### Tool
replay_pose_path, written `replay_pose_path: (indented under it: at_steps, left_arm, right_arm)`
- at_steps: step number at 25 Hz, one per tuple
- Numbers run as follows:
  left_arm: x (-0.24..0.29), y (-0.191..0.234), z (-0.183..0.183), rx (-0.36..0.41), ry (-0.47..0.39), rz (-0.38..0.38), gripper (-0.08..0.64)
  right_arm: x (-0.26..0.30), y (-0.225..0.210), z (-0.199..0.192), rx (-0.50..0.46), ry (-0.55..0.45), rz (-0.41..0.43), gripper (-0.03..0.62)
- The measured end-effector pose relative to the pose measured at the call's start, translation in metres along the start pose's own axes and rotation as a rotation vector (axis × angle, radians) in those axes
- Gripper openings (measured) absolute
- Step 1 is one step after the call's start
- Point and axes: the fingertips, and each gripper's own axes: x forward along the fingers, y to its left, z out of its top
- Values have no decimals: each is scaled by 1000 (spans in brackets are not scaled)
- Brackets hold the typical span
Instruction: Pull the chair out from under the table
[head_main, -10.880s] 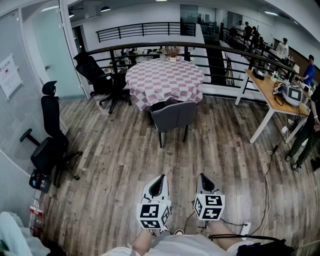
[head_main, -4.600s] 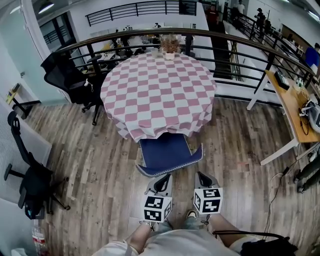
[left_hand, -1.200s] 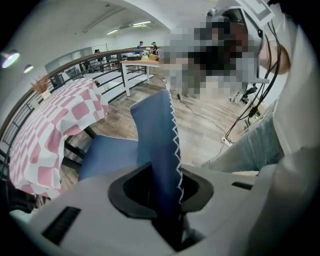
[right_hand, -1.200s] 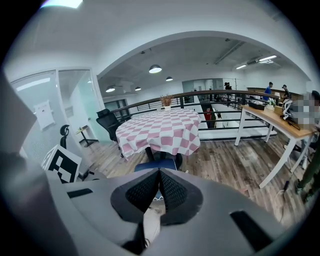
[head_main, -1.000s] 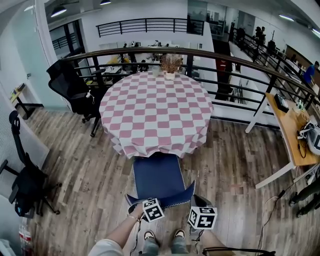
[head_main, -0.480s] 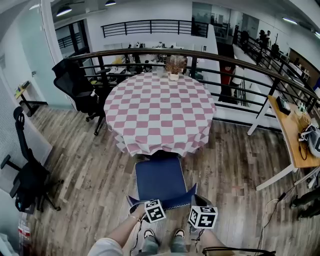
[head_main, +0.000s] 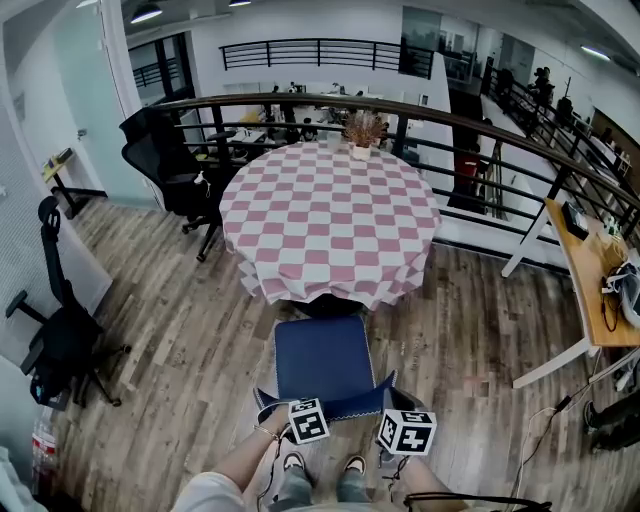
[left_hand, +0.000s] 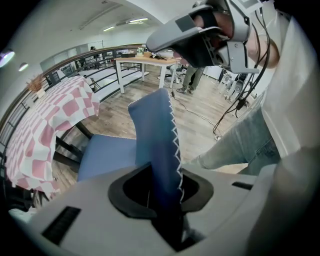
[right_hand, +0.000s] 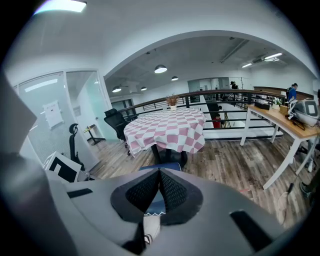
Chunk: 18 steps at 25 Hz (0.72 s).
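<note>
Chair (head_main: 322, 360), blue, stands on the wood floor with its seat front at the hem of the round checked table (head_main: 330, 215) and its backrest nearest the person. Left gripper (head_main: 300, 408) points steeply down, jaws clamped on the backrest's top edge. Right gripper (head_main: 396, 408) hovers beside the backrest's right corner, jaws pressed together, empty. A potted plant (head_main: 362, 132) sits at the table's far edge.

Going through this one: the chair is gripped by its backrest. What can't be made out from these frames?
Chair legs: hidden under its seat in the head view and left gripper view.
Left tool hold: in the head view its marker cube covers it; only the left gripper view shows it clamped on the backrest.
Right tool, shut: whether it touches the chair, its own body hides.
Plant on the table: too small to identify.
</note>
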Motion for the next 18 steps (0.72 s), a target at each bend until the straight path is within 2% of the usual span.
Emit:
replay_pose_path:
  at_steps: [18]
  left_arm:
    - [0,-55,-10,-35,-15,-25,94]
  right_arm:
    - [-16,3,-10,-16,17,49,18]
